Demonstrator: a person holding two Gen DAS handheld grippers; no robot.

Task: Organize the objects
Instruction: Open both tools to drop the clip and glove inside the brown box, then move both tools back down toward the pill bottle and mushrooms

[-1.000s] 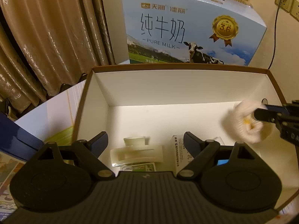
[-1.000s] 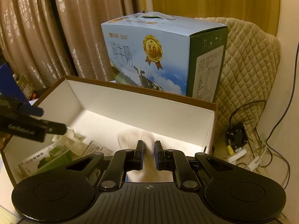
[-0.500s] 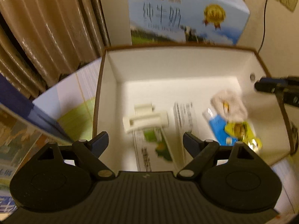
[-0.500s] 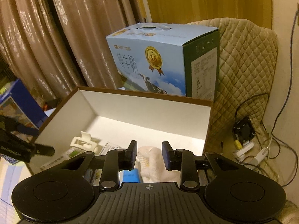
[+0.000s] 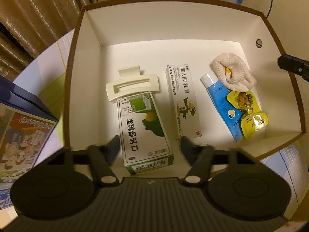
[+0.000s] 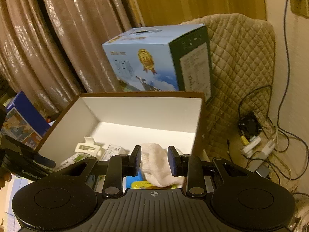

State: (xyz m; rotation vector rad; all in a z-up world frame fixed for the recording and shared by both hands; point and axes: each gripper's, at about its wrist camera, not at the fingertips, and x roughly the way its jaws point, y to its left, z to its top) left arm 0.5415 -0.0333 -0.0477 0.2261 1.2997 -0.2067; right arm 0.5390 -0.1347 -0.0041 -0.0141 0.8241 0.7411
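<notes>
A lived-in home room: heavy brown pleated curtains (image 6: 58, 44) upper left, a beige quilted chair cover (image 6: 241, 61) at right, tangled cables (image 6: 270, 135) beneath a wall socket (image 6: 299, 5).

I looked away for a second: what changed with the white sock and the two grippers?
The right hand-held gripper opened and let go of the white sock, which now lies in the box on the blue tube. The left hand-held gripper rose, open throughout. The hair clip and cartons stayed put.

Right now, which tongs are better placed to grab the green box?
Left. The left tongs are open and straddle the green box. The right tongs sit over the sock.
</notes>
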